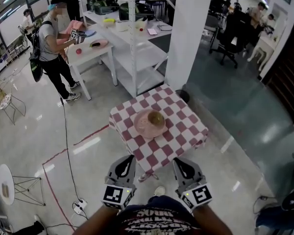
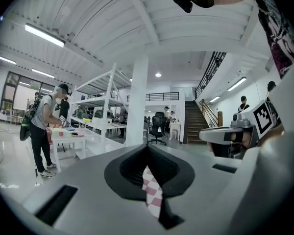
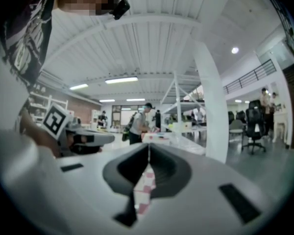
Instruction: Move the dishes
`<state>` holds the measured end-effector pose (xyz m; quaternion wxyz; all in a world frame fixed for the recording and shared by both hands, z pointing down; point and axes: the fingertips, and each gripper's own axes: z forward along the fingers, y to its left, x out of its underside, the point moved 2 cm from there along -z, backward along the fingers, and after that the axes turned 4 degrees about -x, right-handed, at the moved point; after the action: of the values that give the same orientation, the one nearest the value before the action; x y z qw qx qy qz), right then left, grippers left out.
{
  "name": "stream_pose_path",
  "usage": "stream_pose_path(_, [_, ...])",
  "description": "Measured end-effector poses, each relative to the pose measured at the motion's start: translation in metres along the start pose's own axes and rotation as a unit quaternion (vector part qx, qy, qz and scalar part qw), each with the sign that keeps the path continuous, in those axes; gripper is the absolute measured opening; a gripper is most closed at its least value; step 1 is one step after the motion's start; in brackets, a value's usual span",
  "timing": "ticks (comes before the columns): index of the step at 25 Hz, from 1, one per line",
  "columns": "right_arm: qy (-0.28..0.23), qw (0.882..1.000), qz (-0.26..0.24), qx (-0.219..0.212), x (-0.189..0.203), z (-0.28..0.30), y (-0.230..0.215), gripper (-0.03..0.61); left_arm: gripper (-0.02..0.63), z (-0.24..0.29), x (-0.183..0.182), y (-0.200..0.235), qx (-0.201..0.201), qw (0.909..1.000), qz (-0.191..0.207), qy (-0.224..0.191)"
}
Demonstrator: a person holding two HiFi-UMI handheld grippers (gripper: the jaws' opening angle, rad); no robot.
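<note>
While both grippers hovered side by side at the near edge of a small table (image 1: 187,125), neither held anything. The left gripper (image 1: 128,160) had its two dark jaws pressed together, and its own view showed them meeting in a single seam with nothing between them. Only a strip of the red-and-white checked cloth (image 1: 153,161) showed below the tips. The right gripper (image 1: 181,162) was the same, with its jaws closed tip to tip and empty, and the checked pattern was visible beneath them. Each pointed roughly level towards the table, the left at the near left corner and the right just beside the near right edge. In the head view, neither clearly touched the cloth.

The dishes sat near the middle of the tabletop, well beyond both grippers. There was a round pink plate (image 1: 145,125) lying flat, and a small brown bowl (image 1: 156,117) standing upright on its far right part.

Beyond the table rose a white pillar (image 1: 188,33), with a white shelving rack (image 1: 137,58) to its left. Further left, a person (image 1: 51,48) bent over a white table (image 1: 95,55) that carried another pink dish (image 1: 99,43). A black office chair (image 1: 229,40) stood at the far right. On the glossy floor to the left, a red tape line (image 1: 54,155) ran past a power strip (image 1: 79,207).
</note>
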<state>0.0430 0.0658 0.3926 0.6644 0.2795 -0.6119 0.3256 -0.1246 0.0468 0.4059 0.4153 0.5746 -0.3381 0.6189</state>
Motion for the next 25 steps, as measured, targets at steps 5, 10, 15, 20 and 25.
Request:
stream_pose_path(5, [-0.009,1.0,-0.006,-0.007,-0.007,0.002,-0.042,0.034,0.028,0.039,-0.013,-0.014,-0.003,0.9998,0.016,-0.013])
stream_pose_path(10, [-0.012,1.0,0.002,-0.008,-0.008,0.004,-0.085,0.034,0.028,0.066,-0.018,-0.022,-0.023,0.9996,-0.005,-0.012])
stream_pose_path(15, [-0.014,1.0,0.015,-0.023,-0.001,0.014,-0.113,0.035,0.028,0.076,-0.016,-0.019,-0.056,0.9984,-0.005,-0.009])
stream_pose_path(20, [-0.008,0.998,0.025,-0.055,0.01,0.026,-0.109,0.035,0.028,0.075,-0.004,-0.008,-0.088,0.9961,-0.007,0.009])
stream_pose_path(25, [-0.004,0.997,0.03,-0.077,0.015,0.037,-0.105,0.034,0.028,0.079,0.001,-0.006,-0.094,0.9954,-0.01,0.016])
